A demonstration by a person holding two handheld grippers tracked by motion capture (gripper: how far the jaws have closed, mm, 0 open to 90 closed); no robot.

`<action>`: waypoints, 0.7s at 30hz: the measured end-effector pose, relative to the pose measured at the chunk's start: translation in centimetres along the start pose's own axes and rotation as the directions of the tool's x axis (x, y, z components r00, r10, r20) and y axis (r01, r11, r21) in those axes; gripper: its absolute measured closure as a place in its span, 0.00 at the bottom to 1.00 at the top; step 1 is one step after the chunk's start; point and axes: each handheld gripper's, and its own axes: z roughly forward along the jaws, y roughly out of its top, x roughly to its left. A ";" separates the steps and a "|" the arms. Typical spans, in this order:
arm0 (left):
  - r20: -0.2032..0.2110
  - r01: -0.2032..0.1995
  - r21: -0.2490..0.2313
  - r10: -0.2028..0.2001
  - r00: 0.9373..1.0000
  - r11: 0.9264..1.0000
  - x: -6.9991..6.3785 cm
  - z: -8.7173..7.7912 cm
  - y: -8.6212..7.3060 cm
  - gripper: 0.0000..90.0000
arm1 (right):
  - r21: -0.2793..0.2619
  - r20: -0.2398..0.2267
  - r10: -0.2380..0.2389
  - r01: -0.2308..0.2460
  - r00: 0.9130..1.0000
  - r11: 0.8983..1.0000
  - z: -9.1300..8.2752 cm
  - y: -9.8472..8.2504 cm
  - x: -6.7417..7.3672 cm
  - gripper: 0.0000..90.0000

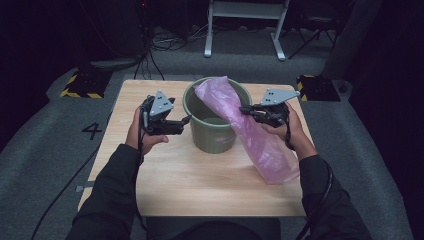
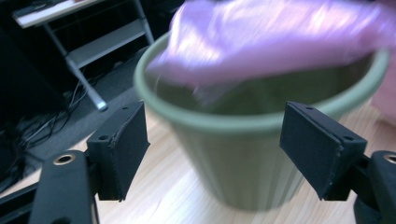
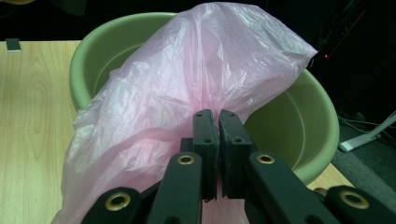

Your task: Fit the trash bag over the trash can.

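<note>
A green plastic bucket (image 1: pixel 212 135) stands upright in the middle of the wooden table (image 1: pixel 190 175). A pink plastic bag (image 1: pixel 250 130) lies across the bucket's rim and hangs down its right side onto the table. My right gripper (image 1: pixel 246 110) is shut on a pinched fold of the pink bag (image 3: pixel 187 93), above the green bucket (image 3: pixel 299 135). My left gripper (image 1: pixel 186 121) hovers just left of the bucket, open, with nothing between its pads. In the left gripper view the bucket (image 2: pixel 243 158) sits between the black pads (image 2: pixel 123 149), apart from them, with the bag (image 2: pixel 275 37) draped over its far rim.
Beyond the table's far edge the floor holds a white metal frame (image 1: pixel 245 30), a tangle of cables (image 1: pixel 165 42) and yellow-and-black striped blocks (image 1: pixel 80 85) at either corner. A number 4 (image 1: pixel 92 130) is marked on the grey floor to the left.
</note>
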 end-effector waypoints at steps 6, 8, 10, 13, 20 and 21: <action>0.046 -0.057 0.020 0.056 0.997 0.998 -1.2 2.2 3.0 0.30 | 0.018 0.000 -0.001 0.001 1.000 1.000 0.2 0.2 -0.1 0.96; 0.068 -0.060 0.028 0.058 0.996 0.998 -1.5 2.9 3.7 0.31 | 0.023 0.000 -0.003 0.003 1.000 1.000 0.2 0.3 -0.1 0.95; 0.074 -0.063 0.030 0.061 0.995 0.998 -1.6 3.5 4.2 0.33 | 0.028 -0.001 -0.003 0.003 1.000 1.000 0.3 0.3 -0.1 0.95; 0.081 -0.085 0.056 0.081 0.993 0.995 -1.8 4.5 4.8 0.36 | 0.032 -0.002 -0.003 0.003 1.000 0.999 0.4 0.3 -0.2 0.95; 0.100 -0.117 0.112 0.106 0.989 0.987 -2.1 6.4 5.2 0.45 | 0.038 -0.003 -0.003 0.003 1.000 0.999 0.5 0.5 -0.3 0.94; 0.109 -0.122 0.112 0.110 0.988 0.986 -2.1 6.6 5.2 0.46 | 0.040 -0.002 -0.004 0.004 1.000 0.999 0.6 0.5 -0.3 0.94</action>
